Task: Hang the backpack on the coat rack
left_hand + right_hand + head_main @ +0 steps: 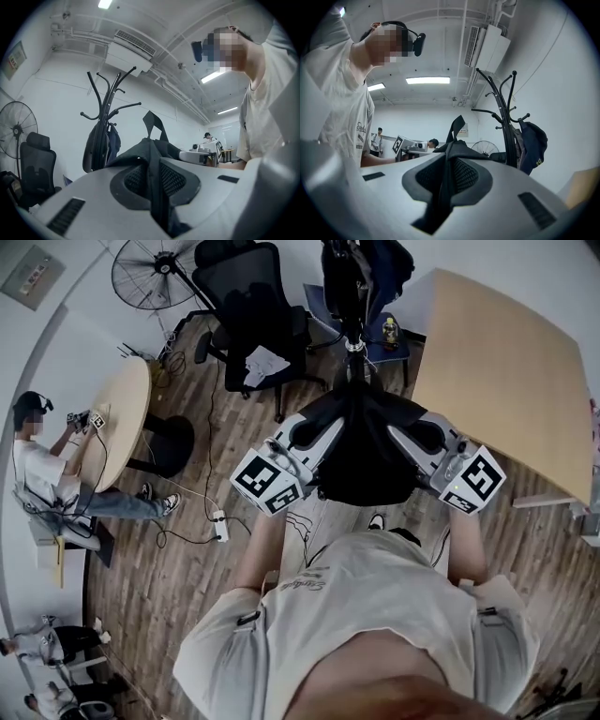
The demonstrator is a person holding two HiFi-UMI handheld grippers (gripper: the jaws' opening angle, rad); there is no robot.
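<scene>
Head view: black backpack (366, 442) hangs at frame centre, held up between the two tongs, in front of the person's chest. Left gripper (314, 437) pinches its left edge and right gripper (424, 439) its right edge; marker cubes face the camera.

Left gripper view: left gripper (152, 183) has its jaws pressed onto a fold of backpack (157, 152) fabric, which runs down the gap between the mesh pads. The bag's grab loop (152, 123) stands upright above the jaws. Coat rack (105, 108) stands left of centre, well apart from the bag, with dark items already hanging on it, possibly a jacket or another bag.

Right gripper view: right gripper (449, 177) is likewise clamped on backpack (457, 149) fabric, jaws nearly together with the cloth between them. Coat rack (506, 112) is at right of frame, something dark blue (533, 140) hanging on a lower hook.

In the head view the coat rack (352, 296) is at top centre, just above the backpack. Office chair (253, 306) sits left of it, wooden table (506, 362) at upper right.
</scene>
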